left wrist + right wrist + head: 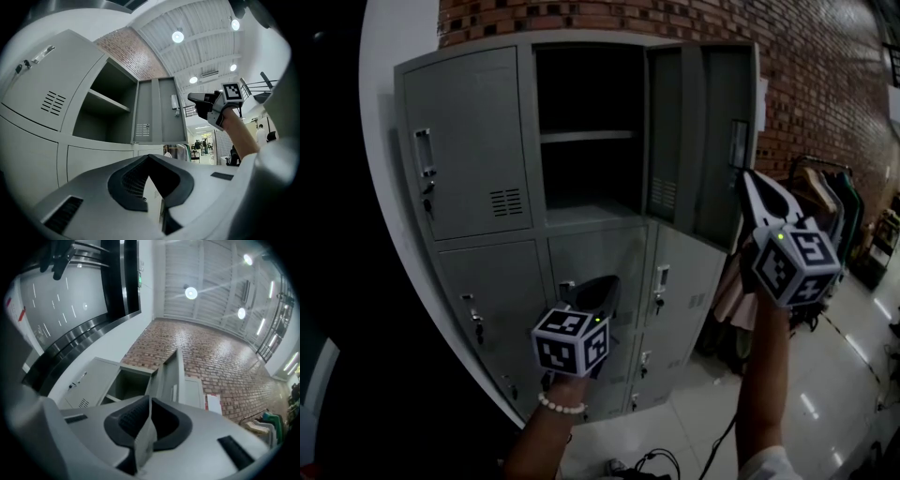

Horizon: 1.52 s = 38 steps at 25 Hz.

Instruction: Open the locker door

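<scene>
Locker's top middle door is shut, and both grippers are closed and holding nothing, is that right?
Not quite: the top middle door stands open, as the head view shows, with a shelf visible inside. The left gripper and right gripper are closed and holding nothing.

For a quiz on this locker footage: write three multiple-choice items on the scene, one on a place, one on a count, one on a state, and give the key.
1. Which locker compartment stands open?
A. top left
B. top middle
C. bottom right

2. How many shelves show inside it?
A. none
B. one
C. three

3. How do the jaws of the right gripper stand?
A. together, with nothing between
B. clamped on a handle
C. wide apart

Key:
1 B: the top middle compartment gapes, and its door is swung to the right.
2 B: a single shelf crosses it.
3 A: in the right gripper view the jaws meet and hold nothing.
</scene>
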Available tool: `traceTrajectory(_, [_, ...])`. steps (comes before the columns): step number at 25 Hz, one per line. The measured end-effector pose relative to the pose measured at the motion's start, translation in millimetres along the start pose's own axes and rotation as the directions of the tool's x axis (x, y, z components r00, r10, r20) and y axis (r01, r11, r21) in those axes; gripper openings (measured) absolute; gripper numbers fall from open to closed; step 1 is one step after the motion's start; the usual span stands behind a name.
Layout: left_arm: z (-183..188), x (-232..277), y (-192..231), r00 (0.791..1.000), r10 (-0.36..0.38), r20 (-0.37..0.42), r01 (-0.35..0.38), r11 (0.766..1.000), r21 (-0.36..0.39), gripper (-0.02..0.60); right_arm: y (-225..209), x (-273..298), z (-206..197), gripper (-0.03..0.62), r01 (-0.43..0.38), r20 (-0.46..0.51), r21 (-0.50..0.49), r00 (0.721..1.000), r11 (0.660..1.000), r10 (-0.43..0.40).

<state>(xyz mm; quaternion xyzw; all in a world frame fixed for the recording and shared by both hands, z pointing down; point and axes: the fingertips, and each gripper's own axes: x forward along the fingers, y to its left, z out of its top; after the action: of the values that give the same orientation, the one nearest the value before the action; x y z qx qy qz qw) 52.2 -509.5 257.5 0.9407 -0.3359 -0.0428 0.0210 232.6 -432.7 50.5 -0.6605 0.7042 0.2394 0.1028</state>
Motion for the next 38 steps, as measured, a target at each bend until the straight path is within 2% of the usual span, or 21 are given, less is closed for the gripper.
traceTrajectory(8, [-14, -53, 13, 0.998, 0.061, 0.003, -0.061, 0.997, -0.050, -0.003, 95, -12, -44, 0.021, -0.170, -0.073, 0.104, 0.981, 0.980, 0.178])
traceTrajectory(16, [-33, -108, 10, 0.990, 0.140, 0.014, -0.138, 0.987, -0.080, -0.003, 177, -60, -89, 0.021, -0.317, -0.104, 0.242, 0.931, 0.917, 0.350])
traceTrajectory(21, [-56, -129, -22, 0.986, 0.167, 0.002, -0.166, 0.981, -0.096, -0.003, 191, -101, -126, 0.021, -0.356, -0.144, 0.358, 0.892, 0.863, 0.428])
traceTrajectory(25, [-81, -150, -61, 0.977, 0.210, -0.022, -0.211, 0.972, -0.100, -0.003, 193, -162, -148, 0.023, -0.393, -0.182, 0.413, 0.848, 0.822, 0.497])
traceTrajectory(30, [-112, -178, -120, 0.964, 0.260, -0.061, -0.265, 0.958, -0.105, -0.003, 184, -246, -161, 0.011, -0.419, -0.213, 0.451, 0.807, 0.788, 0.551])
traceTrajectory(34, [-137, -206, -166, 0.950, 0.300, -0.091, -0.310, 0.941, -0.137, -0.003, 181, -309, -166, 0.005, -0.436, -0.213, 0.515, 0.769, 0.738, 0.603])
traceTrajectory(38, [-157, -234, -200, 0.935, 0.330, -0.131, -0.349, 0.923, -0.163, -0.003, 178, -355, -169, 0.003, -0.420, -0.222, 0.575, 0.746, 0.702, 0.628])
